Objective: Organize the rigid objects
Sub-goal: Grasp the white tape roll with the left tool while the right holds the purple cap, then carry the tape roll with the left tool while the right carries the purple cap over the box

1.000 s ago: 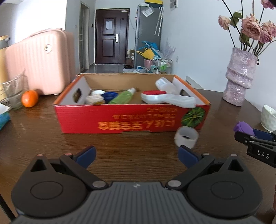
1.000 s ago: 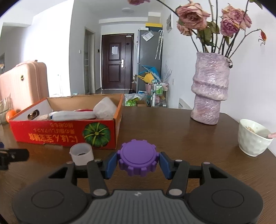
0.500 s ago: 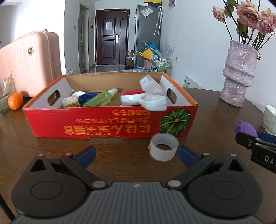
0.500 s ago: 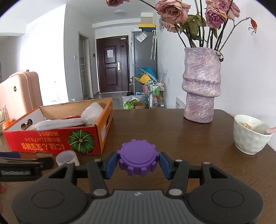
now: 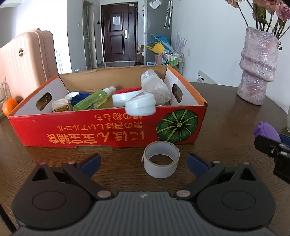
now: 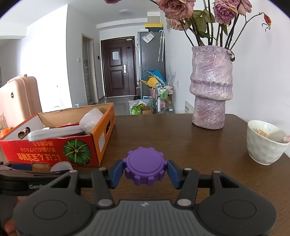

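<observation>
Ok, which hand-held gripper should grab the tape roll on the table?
Left hand-held gripper: open, with the tape roll just ahead between its fingers. Right hand-held gripper is shut on the purple gear.

Behind your work, a mauve textured vase (image 6: 211,87) of dried roses (image 6: 197,10) stood near the far right edge of the dark wooden tabletop (image 6: 172,134). A white bowl (image 6: 263,142) sat at the right edge. An orange (image 5: 9,108) lay at the left edge beside a pink suitcase (image 5: 27,61). Beyond the table you faced a dark door (image 6: 117,70) and a grey fridge (image 6: 152,59).
</observation>
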Demonstrator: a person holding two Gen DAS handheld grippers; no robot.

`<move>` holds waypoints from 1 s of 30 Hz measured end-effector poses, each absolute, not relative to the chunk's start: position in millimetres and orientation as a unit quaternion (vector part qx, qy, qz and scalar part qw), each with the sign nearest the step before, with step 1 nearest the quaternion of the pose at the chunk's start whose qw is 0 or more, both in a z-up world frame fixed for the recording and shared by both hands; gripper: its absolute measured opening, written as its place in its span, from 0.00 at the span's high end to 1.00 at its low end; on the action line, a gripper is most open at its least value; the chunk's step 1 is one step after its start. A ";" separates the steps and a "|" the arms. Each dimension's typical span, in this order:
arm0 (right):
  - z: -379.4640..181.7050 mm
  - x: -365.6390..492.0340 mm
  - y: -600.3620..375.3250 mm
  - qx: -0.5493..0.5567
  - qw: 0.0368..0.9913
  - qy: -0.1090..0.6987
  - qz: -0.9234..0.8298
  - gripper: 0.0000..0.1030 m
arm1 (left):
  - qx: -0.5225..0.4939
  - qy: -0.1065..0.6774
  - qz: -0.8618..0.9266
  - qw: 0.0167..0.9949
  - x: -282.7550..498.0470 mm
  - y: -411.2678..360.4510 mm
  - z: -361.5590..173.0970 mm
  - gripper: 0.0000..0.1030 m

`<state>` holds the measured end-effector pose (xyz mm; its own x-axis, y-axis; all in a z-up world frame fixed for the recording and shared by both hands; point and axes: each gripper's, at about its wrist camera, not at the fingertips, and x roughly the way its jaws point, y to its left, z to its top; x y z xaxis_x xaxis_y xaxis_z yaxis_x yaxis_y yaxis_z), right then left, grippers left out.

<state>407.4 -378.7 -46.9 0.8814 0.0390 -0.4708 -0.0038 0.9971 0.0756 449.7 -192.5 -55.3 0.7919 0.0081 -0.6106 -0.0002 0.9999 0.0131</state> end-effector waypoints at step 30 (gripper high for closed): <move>-49.2 397.3 -364.6 0.026 0.972 0.234 0.013 0.49 | 0.012 0.297 -0.065 0.953 422.2 -184.4 -43.1 0.57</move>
<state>397.3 -364.6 -49.2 0.8903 0.0366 -0.4540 -0.0124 0.9984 0.0560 422.2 -184.4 -43.1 0.8150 -0.1168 -0.5676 0.1316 0.9912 -0.0152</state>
